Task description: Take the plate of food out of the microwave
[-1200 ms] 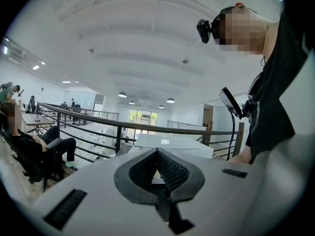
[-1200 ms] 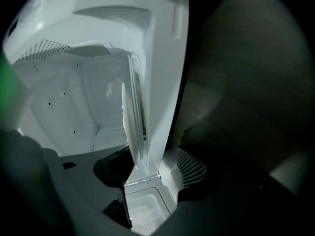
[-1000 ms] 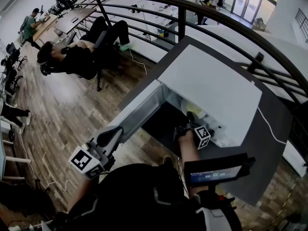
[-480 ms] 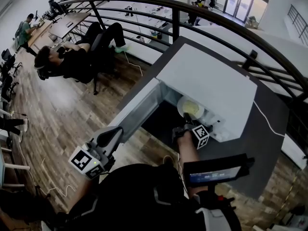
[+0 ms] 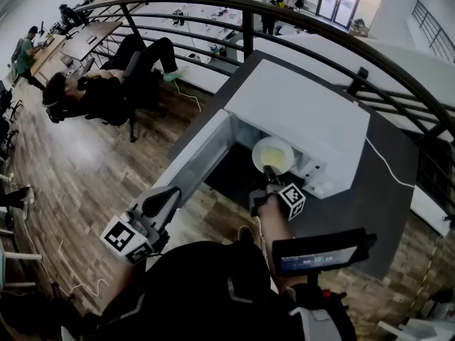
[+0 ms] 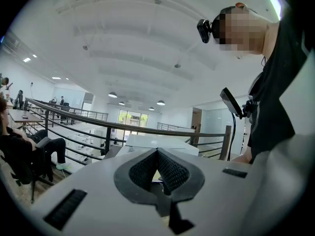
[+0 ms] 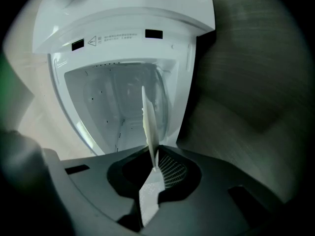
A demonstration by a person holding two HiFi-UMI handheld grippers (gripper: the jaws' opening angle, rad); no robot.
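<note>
The white microwave (image 5: 298, 112) stands on a dark grey table, its door (image 5: 195, 163) swung open to the left. A white plate of yellow food (image 5: 274, 155) sits at the mouth of the cavity, partly out. My right gripper (image 5: 269, 172) is shut on the plate's near rim. In the right gripper view the plate (image 7: 147, 124) shows edge-on between the pads of the right gripper (image 7: 155, 156), with the bare cavity (image 7: 118, 97) behind. My left gripper (image 5: 160, 203) hangs low at the left, away from the door, its pads (image 6: 167, 168) meeting with nothing between them.
The dark grey table (image 5: 384, 190) runs right of the microwave, with a white cable (image 5: 387, 169) across it. A curved black railing (image 5: 341, 30) passes behind. Beyond it, on a wooden floor below, a person reclines in a chair (image 5: 92, 91). A small screen (image 5: 320, 254) rides on my right forearm.
The plate has come from deep inside the cavity out to its mouth, drawn toward me by the right gripper. The left gripper has stayed in place.
</note>
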